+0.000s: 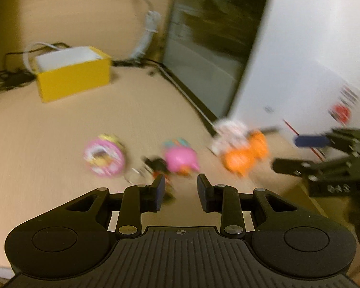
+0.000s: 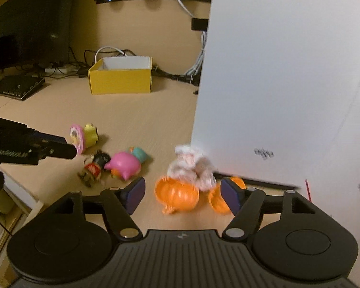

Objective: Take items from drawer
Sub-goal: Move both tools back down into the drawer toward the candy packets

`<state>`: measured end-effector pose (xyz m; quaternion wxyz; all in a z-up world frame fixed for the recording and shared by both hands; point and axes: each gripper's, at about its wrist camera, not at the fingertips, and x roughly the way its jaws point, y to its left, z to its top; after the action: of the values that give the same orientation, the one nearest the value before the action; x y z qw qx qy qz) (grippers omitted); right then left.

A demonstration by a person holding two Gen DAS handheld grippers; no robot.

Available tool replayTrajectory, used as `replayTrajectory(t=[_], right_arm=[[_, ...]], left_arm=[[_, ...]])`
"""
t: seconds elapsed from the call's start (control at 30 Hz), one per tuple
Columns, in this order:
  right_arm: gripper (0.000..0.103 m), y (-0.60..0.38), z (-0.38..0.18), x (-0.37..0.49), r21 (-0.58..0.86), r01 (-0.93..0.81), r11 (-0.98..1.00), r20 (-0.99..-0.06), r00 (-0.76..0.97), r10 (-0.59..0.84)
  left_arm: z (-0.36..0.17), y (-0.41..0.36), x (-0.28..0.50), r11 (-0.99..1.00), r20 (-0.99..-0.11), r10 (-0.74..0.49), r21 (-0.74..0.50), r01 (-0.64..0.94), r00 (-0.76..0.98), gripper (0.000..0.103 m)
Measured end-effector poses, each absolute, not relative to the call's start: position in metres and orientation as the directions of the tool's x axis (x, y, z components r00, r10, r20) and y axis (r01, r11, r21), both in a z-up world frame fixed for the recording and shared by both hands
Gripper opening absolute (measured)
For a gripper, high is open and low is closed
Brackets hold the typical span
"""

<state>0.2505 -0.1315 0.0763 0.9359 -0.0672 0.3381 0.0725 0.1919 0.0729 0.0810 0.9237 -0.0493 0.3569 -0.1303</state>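
Several toys lie on the light wooden table (image 1: 48,132). My left gripper (image 1: 181,192) stands open above the table with nothing between its fingers. Just beyond it are a pink pig toy (image 1: 180,158), a small dark figure (image 1: 156,165) and a pink round toy (image 1: 104,157). My right gripper (image 2: 183,194) is open, and the orange pumpkin toy (image 2: 177,195) with a white figure (image 2: 192,165) on it lies between and just beyond the pads, which do not press on it. In the left wrist view, the right gripper (image 1: 297,153) appears beside the pumpkin toy (image 1: 242,156).
A tall white panel (image 2: 276,84) rises right behind the pumpkin toy. An open yellow box (image 2: 122,79) sits farther back, with cables, a dark monitor (image 2: 33,24) and a flat black device (image 2: 19,86) behind. The table's edge (image 2: 24,199) runs at lower left.
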Motion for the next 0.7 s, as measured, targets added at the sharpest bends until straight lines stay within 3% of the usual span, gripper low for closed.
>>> replayTrajectory(t=[0.13,0.27,0.43,0.7], right_arm=[[0.075,-0.134,0.064,0.229,-0.090,-0.195,0.977,-0.674,0.734,0.085],[0.088,-0.138,0.049,0.210,-0.095,-0.173,0.980,-0.662,0.747,0.068],[0.088,-0.147,0.028,0.221,0.014,-0.213,0.977,-0.808,0.573,0.136],[0.081,-0.165,-0.002,0.225,0.082,-0.125,0.989,-0.885,0.447,0.130]], left_arm=[[0.064,0.054,0.170,0.930,-0.692,-0.362,-0.219,0.296,0.624,0.032],[0.034,0.037,0.158,0.909,-0.762,-0.398,-0.255,0.329,0.510,0.032],[-0.003,0.027,0.154,0.907,-0.838,-0.396,-0.294,0.300,0.375,0.032],[-0.023,0.032,0.158,0.921,-0.874,-0.372,-0.304,0.243,0.313,0.032]])
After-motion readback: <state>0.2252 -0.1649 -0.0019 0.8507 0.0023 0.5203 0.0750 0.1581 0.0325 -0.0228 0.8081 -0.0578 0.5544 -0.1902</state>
